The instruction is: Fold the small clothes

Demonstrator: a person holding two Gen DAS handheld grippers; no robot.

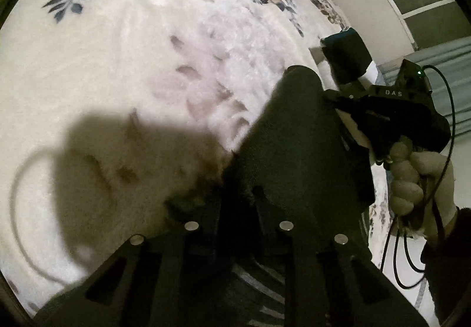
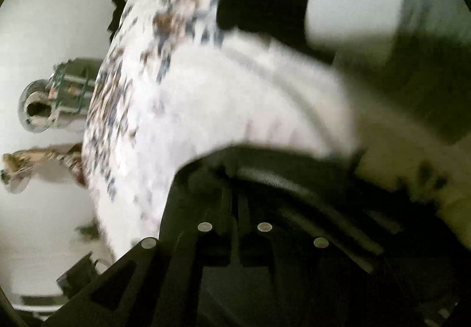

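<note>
A dark green garment (image 1: pixel 294 144) is stretched up off the fluffy white floral blanket (image 1: pixel 132 62). In the left wrist view its lower end bunches at my left gripper (image 1: pixel 238 203), whose fingers stand close together and pinch the cloth. Its upper corner is at the tip of my right gripper (image 1: pixel 329 98), held by a white-gloved hand (image 1: pixel 412 179). The right wrist view is blurred. There my right gripper (image 2: pixel 238 203) is shut, with the dark garment (image 2: pixel 273 176) and its ribbed band across the fingertips. The pads themselves are hidden by cloth.
A folded dark teal cloth (image 1: pixel 347 59) lies at the blanket's far right edge. Pale floor and curtains show beyond it. In the right wrist view a shiny metal object (image 2: pixel 53 103) stands on the white floor left of the blanket (image 2: pixel 206 91). A cable (image 1: pixel 450 126) hangs by the gloved hand.
</note>
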